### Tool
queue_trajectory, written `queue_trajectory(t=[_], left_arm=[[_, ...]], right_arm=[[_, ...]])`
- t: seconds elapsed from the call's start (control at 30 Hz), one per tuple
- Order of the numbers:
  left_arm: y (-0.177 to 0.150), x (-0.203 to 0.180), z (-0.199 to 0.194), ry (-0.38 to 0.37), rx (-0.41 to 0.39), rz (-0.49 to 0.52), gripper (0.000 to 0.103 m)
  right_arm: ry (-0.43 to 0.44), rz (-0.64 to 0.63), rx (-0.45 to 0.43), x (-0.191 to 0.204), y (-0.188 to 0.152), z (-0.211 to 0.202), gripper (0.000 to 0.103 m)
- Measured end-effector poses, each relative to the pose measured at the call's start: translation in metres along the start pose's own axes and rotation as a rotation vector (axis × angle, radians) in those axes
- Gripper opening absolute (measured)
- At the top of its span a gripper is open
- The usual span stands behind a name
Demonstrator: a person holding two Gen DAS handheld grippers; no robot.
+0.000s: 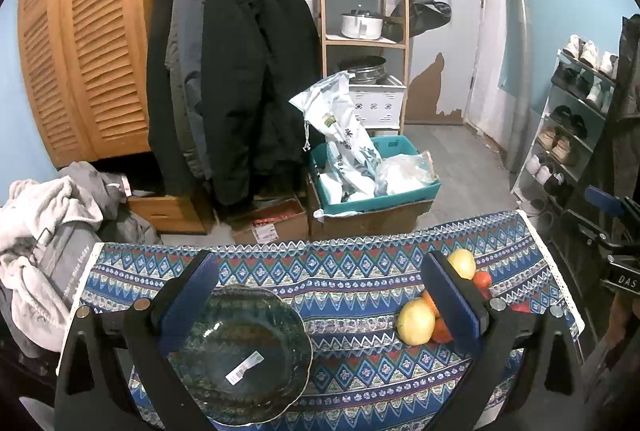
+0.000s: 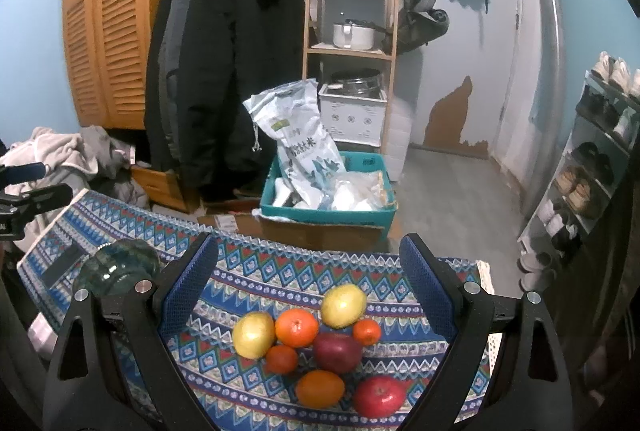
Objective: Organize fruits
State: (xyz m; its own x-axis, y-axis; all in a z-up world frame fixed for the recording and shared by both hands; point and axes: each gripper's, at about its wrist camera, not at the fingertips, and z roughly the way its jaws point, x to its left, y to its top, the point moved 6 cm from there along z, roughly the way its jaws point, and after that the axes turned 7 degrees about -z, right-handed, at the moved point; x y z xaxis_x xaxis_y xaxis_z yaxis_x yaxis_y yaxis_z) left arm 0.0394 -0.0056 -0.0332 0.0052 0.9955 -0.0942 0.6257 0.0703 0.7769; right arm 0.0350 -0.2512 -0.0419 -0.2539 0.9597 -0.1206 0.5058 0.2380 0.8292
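A dark green glass bowl (image 1: 244,355) sits empty on the patterned tablecloth (image 1: 352,295), under my open left gripper (image 1: 320,295); its left finger overlaps the bowl's rim. Right of it lie yellow fruits (image 1: 416,321), partly hidden by the right finger. In the right wrist view my right gripper (image 2: 308,279) stands open above a cluster of fruit: two yellow ones (image 2: 344,305), several oranges (image 2: 297,327), a dark red apple (image 2: 338,351) and a bright red apple (image 2: 378,395). The bowl (image 2: 116,267) shows at the left there.
Beyond the table's far edge stand a teal crate (image 1: 376,187) with bags on a cardboard box, hanging dark coats (image 1: 240,71), a wooden shelf (image 1: 364,15) with pots, and a shoe rack (image 1: 568,127) at the right. A heap of grey clothes (image 1: 44,223) lies left.
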Motion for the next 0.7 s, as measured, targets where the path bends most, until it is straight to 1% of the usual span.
queue_trajectory(t=[0.13, 0.33, 0.53, 0.67, 0.7], left_arm=[[-0.001, -0.005, 0.005, 0.001, 0.007, 0.012, 0.102], [-0.006, -0.015, 0.015, -0.002, 0.018, 0.037, 0.102], [-0.016, -0.026, 0.034, -0.007, 0.069, 0.065, 0.102], [-0.027, -0.033, 0.050, -0.038, 0.133, 0.058, 0.102], [-0.031, -0.035, 0.056, -0.054, 0.164, 0.049, 0.102]], right_arm=[[-0.011, 0.004, 0.016, -0.003, 0.000, 0.003, 0.091], [-0.042, -0.001, 0.057, -0.013, -0.012, 0.009, 0.091], [-0.067, 0.013, 0.118, -0.025, -0.028, 0.018, 0.091], [-0.103, 0.012, 0.175, -0.038, -0.047, 0.026, 0.091], [-0.107, 0.016, 0.183, -0.041, -0.050, 0.028, 0.091]])
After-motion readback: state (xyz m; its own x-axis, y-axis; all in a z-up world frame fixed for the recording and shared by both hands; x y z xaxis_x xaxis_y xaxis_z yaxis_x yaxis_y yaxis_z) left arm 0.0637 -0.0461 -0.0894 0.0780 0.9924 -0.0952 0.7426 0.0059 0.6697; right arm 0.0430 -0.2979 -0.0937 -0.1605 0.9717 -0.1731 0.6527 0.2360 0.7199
